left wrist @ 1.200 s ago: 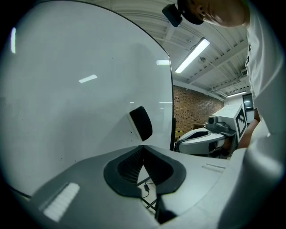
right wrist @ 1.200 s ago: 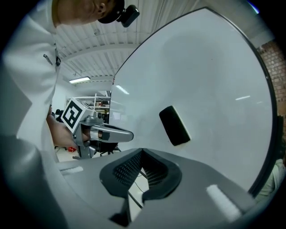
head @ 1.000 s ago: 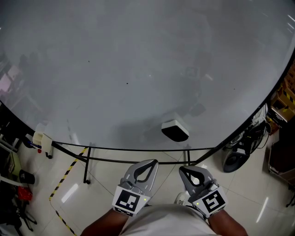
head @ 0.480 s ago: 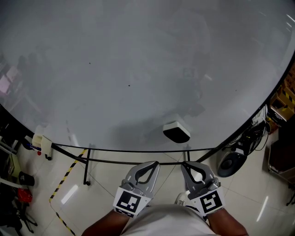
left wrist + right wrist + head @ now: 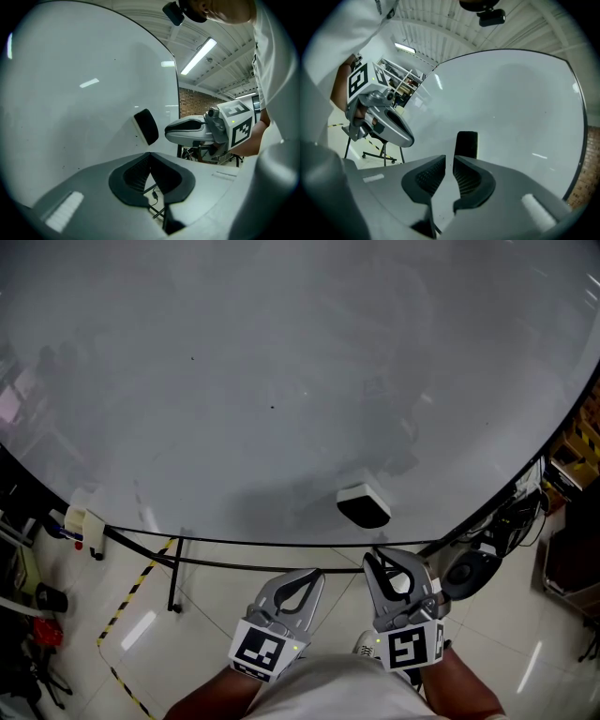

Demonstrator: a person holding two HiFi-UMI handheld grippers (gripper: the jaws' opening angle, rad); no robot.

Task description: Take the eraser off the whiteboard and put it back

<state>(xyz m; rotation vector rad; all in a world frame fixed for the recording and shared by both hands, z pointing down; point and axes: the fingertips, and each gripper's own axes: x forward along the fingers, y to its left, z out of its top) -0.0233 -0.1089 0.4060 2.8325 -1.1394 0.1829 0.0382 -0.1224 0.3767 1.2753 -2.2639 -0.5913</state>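
My right gripper (image 5: 449, 159) points at the eraser (image 5: 466, 144), which clings flat to the lower part of the whiteboard (image 5: 281, 381), ahead of the tips and not yet touched. The jaws have just been opening and stand a narrow slit apart with nothing between them. That gap looks too narrow to take the eraser's body, so I judge they must widen before I reach in. My left gripper (image 5: 150, 153) hangs alongside, jaws together and empty. It is held low near my body, apparently to keep clear of the reach. Taking the eraser off has not begun.
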